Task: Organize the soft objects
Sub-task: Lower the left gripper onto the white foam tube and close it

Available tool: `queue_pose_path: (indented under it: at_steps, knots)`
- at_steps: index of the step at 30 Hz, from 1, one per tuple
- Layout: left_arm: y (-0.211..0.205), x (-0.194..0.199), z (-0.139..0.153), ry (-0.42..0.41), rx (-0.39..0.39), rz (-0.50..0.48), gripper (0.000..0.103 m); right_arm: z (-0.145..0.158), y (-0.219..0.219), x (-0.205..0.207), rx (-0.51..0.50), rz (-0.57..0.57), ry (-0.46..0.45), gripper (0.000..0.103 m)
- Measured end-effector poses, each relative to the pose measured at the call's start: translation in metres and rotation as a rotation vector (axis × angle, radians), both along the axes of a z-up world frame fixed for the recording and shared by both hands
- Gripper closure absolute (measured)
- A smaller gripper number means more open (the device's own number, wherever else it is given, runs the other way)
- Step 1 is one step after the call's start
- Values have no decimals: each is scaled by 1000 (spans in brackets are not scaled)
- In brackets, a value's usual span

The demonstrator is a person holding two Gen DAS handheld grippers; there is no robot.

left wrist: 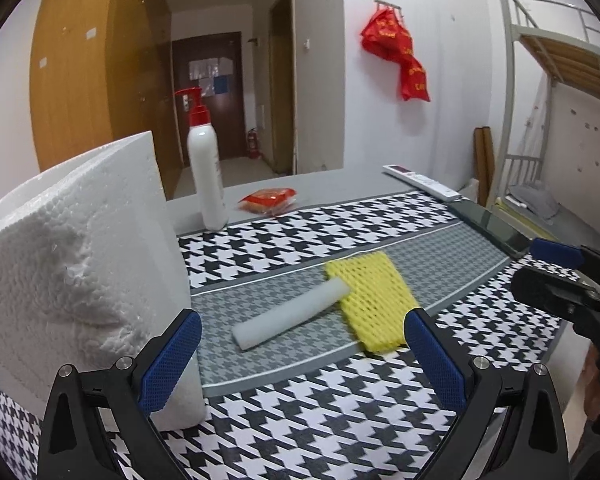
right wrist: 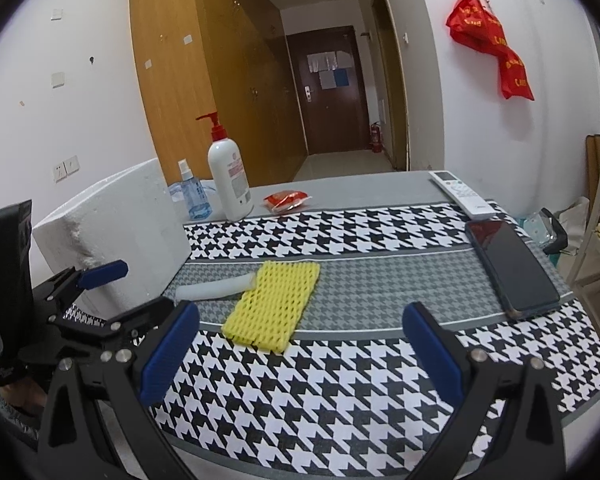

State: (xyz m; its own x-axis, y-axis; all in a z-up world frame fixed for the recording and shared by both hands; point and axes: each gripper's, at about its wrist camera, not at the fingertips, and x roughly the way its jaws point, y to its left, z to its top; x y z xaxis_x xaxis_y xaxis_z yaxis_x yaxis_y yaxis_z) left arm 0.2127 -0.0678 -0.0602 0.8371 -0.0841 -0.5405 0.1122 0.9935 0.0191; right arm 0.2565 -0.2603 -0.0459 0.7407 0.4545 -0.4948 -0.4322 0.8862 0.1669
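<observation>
A yellow foam net sleeve (left wrist: 374, 300) lies flat on the houndstooth cloth, with a white foam stick (left wrist: 290, 316) lying beside it and touching its left edge. Both show in the right wrist view: sleeve (right wrist: 274, 306), stick (right wrist: 216, 289). A big white styrofoam block (left wrist: 72, 264) stands at the left, also in the right wrist view (right wrist: 112, 236). My left gripper (left wrist: 302, 356) is open and empty just before the stick and sleeve. My right gripper (right wrist: 300, 354) is open and empty, a little short of the sleeve.
A white pump bottle (right wrist: 230, 178), a blue spray bottle (right wrist: 192, 192) and a red packet (right wrist: 288, 200) stand at the back. A white remote (right wrist: 462, 194) and a dark phone (right wrist: 512, 266) lie at the right. The table (right wrist: 360, 184) ends just behind them.
</observation>
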Motion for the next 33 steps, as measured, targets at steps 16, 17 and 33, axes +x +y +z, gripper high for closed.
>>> queue_pose_path:
  at_steps: [16, 17, 33]
  knots:
    - [11, 21, -3, 11, 42, 33, 2, -8, 10, 21, 12, 39, 52, 0]
    - [10, 22, -4, 22, 37, 19, 2, -9, 10, 23, 10, 38, 57, 0]
    - [-8, 45, -15, 120, 37, -68, 9, -17, 13, 32, -1, 50, 98, 0]
